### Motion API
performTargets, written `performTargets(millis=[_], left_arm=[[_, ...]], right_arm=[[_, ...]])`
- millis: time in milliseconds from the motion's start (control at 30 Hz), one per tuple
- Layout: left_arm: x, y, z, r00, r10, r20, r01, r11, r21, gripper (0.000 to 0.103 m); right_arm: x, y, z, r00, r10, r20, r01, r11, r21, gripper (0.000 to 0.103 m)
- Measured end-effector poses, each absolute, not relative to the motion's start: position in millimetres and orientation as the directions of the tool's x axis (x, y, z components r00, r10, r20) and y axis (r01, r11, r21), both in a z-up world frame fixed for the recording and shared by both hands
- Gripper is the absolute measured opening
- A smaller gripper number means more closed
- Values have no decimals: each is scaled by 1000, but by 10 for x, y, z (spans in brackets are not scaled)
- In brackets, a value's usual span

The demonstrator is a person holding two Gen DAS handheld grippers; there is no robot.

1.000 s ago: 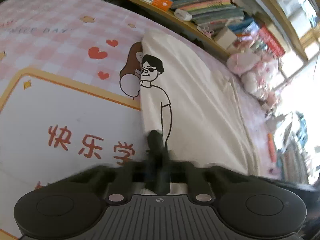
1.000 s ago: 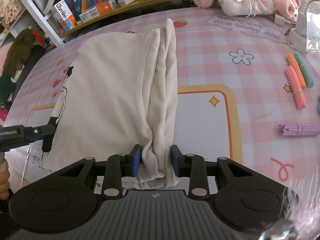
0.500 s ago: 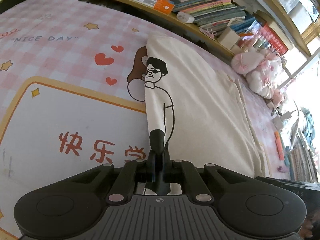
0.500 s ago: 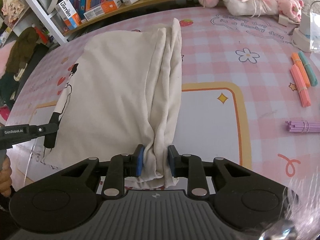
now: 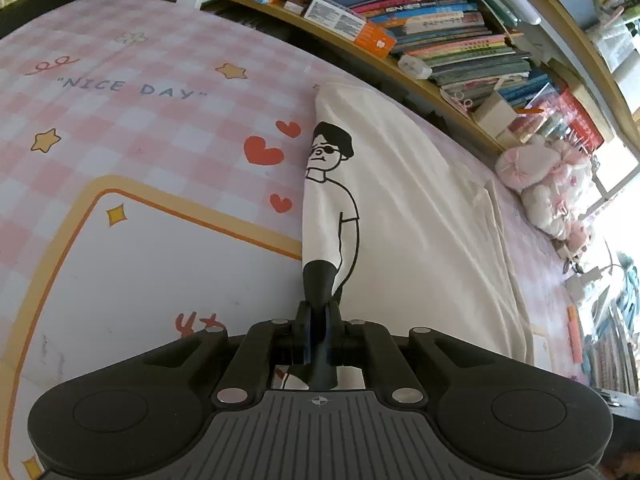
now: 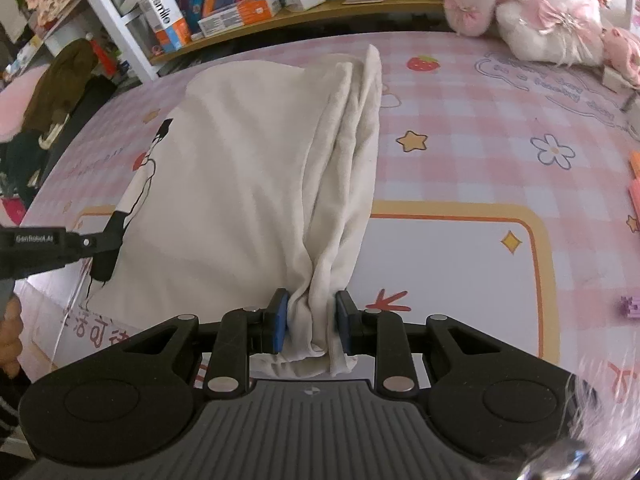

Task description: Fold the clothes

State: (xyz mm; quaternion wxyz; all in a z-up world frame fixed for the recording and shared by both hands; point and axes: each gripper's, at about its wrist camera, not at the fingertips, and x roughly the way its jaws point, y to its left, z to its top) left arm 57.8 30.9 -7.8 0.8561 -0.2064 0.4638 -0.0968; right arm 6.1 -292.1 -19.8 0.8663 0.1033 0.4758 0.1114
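Note:
A cream T-shirt (image 5: 420, 216) with a black cartoon figure print (image 5: 332, 184) lies folded lengthwise on the pink checked table mat (image 5: 120, 128). My left gripper (image 5: 318, 332) is shut on the shirt's near left corner, at the printed edge. My right gripper (image 6: 310, 324) is shut on the bunched near right corner of the same cream T-shirt (image 6: 248, 184), with thick folds of fabric between its blue pads (image 6: 278, 320). The left gripper (image 6: 104, 248) also shows at the left of the right wrist view, holding the printed edge.
A low shelf of books and boxes (image 5: 400, 28) runs along the far side of the mat. Pink plush toys (image 6: 532, 24) sit at the far right. Orange and purple stick bundles (image 6: 634, 192) lie at the right edge. A hand (image 6: 10, 332) shows at far left.
Both grippers have pulled the shirt's near edge toward me and slightly up. The fabric is drawn tighter. The right gripper's jaws have closed further on the bunched folds.

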Motion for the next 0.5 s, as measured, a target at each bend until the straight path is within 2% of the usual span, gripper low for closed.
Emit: performTargets(millis=[67,133,167,200,300,433,467,500], left_arm=[[568,326,-75,546,-356,-758,-32,895,-444,12],[511,328,-69,544,-359,-758,-28,896,-444,20],[483,329,-66,543,-360,-758,-26,896,-444,22],[455,330,-63,542,-362,-758,-23,896,-444,26],[371,332,-54,539,-366,-759,-17,896,-444,27],[266,326,-40,536,-367,-760,-8,899,-439,23],[262,300,-30,535,-356,-766,-3,906,-423,23],[270,277,-19,529,-345,-775,1,914,-406,15]], right_arm=[[48,-2943,-194,522,297,-800,-92,952,293,26],[29,-2972,-185,517,300,-802,-85,950,301,32],[9,-2986,-180,514,303,-803,-85,949,304,38],[-16,-3003,-177,510,306,-804,-86,948,306,40],[-79,-3046,-173,498,319,-806,-88,944,319,43],[-128,-3109,-177,485,347,-803,-79,931,355,42],[-125,-3099,-168,483,353,-801,-84,930,359,36],[-121,-3088,-158,482,359,-800,-88,928,363,29]])
